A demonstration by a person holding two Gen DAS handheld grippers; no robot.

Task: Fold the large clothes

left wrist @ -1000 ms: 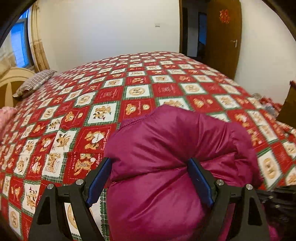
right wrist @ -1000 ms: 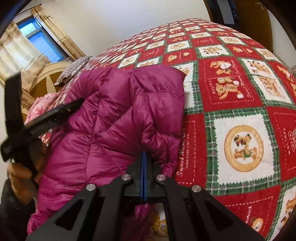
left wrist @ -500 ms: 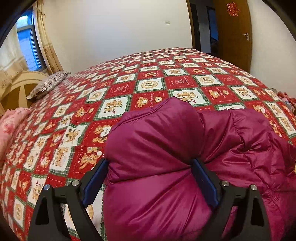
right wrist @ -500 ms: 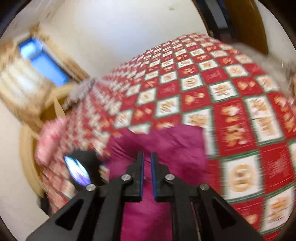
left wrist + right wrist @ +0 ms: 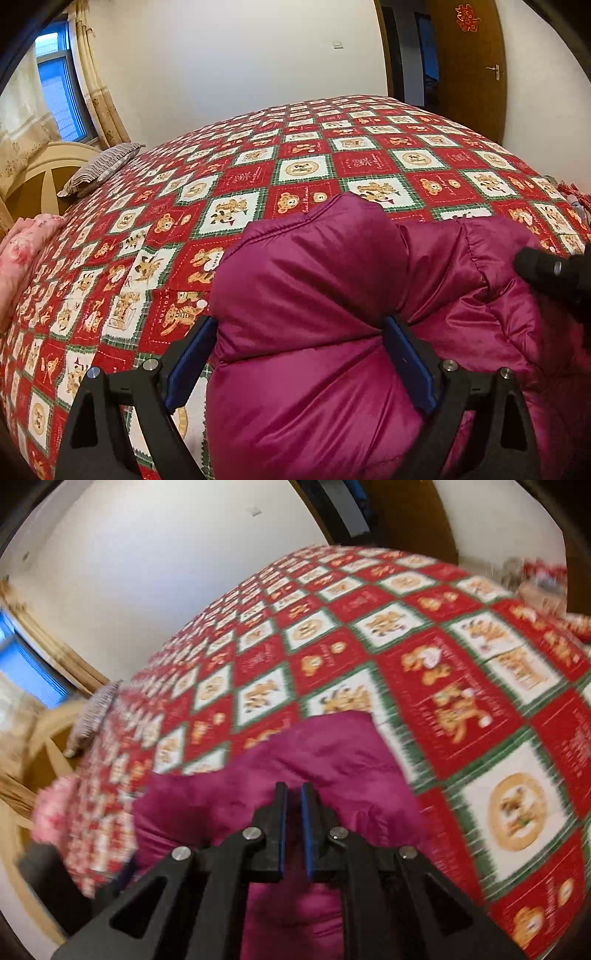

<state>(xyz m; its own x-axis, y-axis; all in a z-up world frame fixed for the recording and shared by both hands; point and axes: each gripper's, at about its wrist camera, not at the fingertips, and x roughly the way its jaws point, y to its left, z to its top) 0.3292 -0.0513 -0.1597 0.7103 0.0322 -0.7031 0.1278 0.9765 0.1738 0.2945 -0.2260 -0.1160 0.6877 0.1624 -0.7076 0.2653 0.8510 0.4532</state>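
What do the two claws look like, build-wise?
Both match. The left claw and right claw have matte black angular frames with triangular cut-outs, silver round screw heads at the pivots, and flat fingers faced with blue pads. No cables, markings or sleeves are visible.

Right gripper (image 5: 293, 794) pts down over a magenta puffer jacket (image 5: 325, 753) lying on the bed (image 5: 406, 635). Fingers (image 5: 280, 812) w/ blue pads stand a narrow gap apart and are closing, no fabric pinched btwn them. Red/white/green teddy-bear bedspread (image 5: 461, 701) all around. Pink cloth (image 5: 55, 805) at left edge, striped pillow (image 5: 96, 705) near headboard. View blurry.
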